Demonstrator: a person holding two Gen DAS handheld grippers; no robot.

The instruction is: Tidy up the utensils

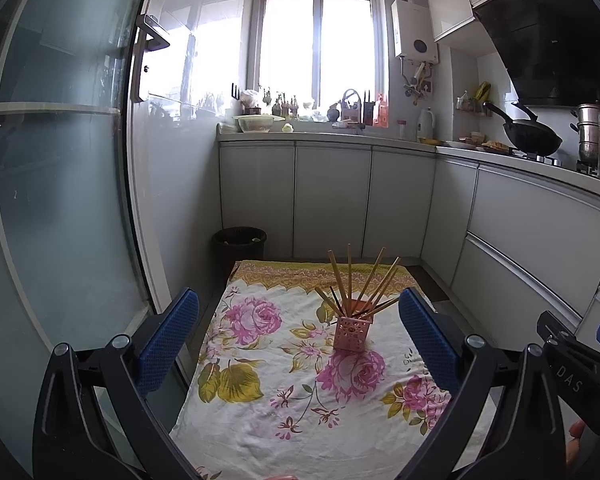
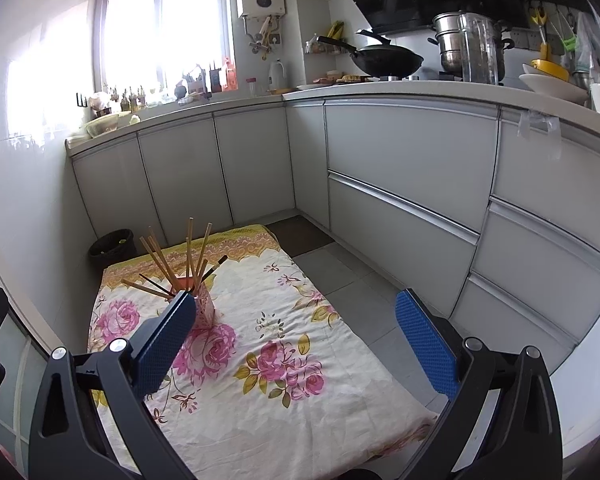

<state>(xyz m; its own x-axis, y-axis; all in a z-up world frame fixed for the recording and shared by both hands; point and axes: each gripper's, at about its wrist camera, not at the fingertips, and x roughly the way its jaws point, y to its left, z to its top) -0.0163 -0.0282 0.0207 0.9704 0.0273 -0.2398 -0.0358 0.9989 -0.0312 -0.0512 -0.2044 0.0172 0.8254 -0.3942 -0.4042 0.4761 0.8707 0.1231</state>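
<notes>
A pink perforated holder [image 1: 352, 334] stands upright on a floral cloth [image 1: 268, 412] on the floor. Several wooden chopsticks [image 1: 350, 284] fan out of it. My left gripper [image 1: 298, 316] is open and empty, held above the cloth with the holder between its blue pads, farther off. My right gripper [image 2: 296, 320] is open and empty above the cloth [image 2: 284, 412]. In the right wrist view the holder [image 2: 204, 308] with its chopsticks [image 2: 188, 254] stands just behind the left blue pad. The right gripper's body shows at the left wrist view's right edge [image 1: 568, 372].
A black bin [image 1: 239, 244] stands past the cloth's far left corner. Grey cabinets [image 1: 332, 200] line the back and right. A glass door [image 1: 60, 200] is on the left. A wok [image 2: 388, 60] and pots [image 2: 460, 44] sit on the counter.
</notes>
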